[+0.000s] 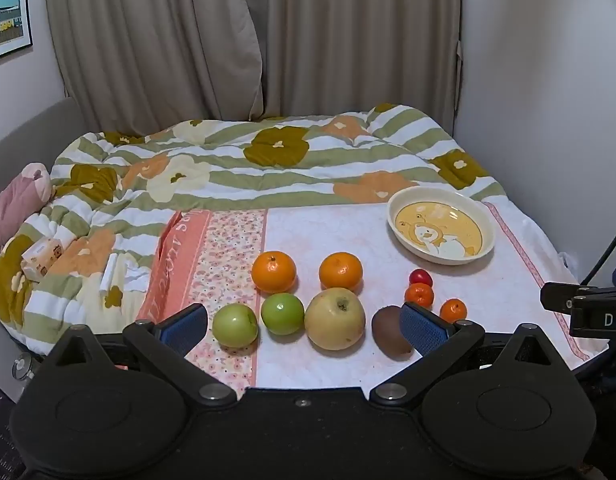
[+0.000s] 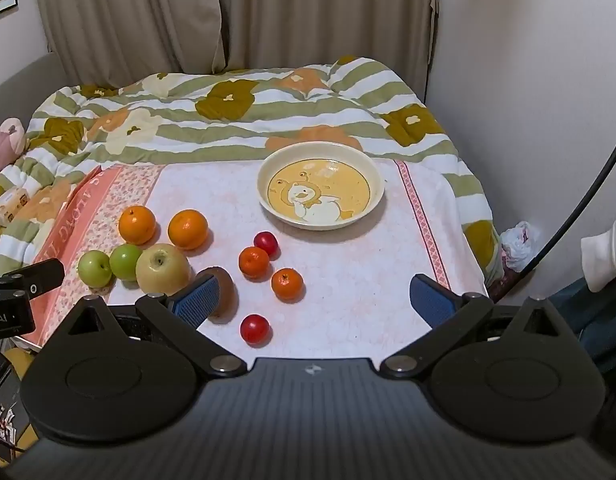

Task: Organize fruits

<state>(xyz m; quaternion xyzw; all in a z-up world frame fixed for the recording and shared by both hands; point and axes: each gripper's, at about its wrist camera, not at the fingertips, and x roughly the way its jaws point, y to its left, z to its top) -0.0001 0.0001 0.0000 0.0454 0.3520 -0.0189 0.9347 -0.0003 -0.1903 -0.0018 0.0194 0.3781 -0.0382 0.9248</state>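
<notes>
Fruits lie on a pink cloth on the bed. In the right wrist view: two oranges, two green apples, a yellow apple, a brown kiwi partly behind my finger, two small tangerines, two red fruits. A cream plate with a duck picture is empty. My right gripper is open above the near edge. My left gripper is open, with the apples between its fingers' line. The plate is far right.
A striped flowered quilt covers the bed behind the cloth. A pink plush and a small box lie at the left. Curtains and a wall stand behind; a wall is close on the right.
</notes>
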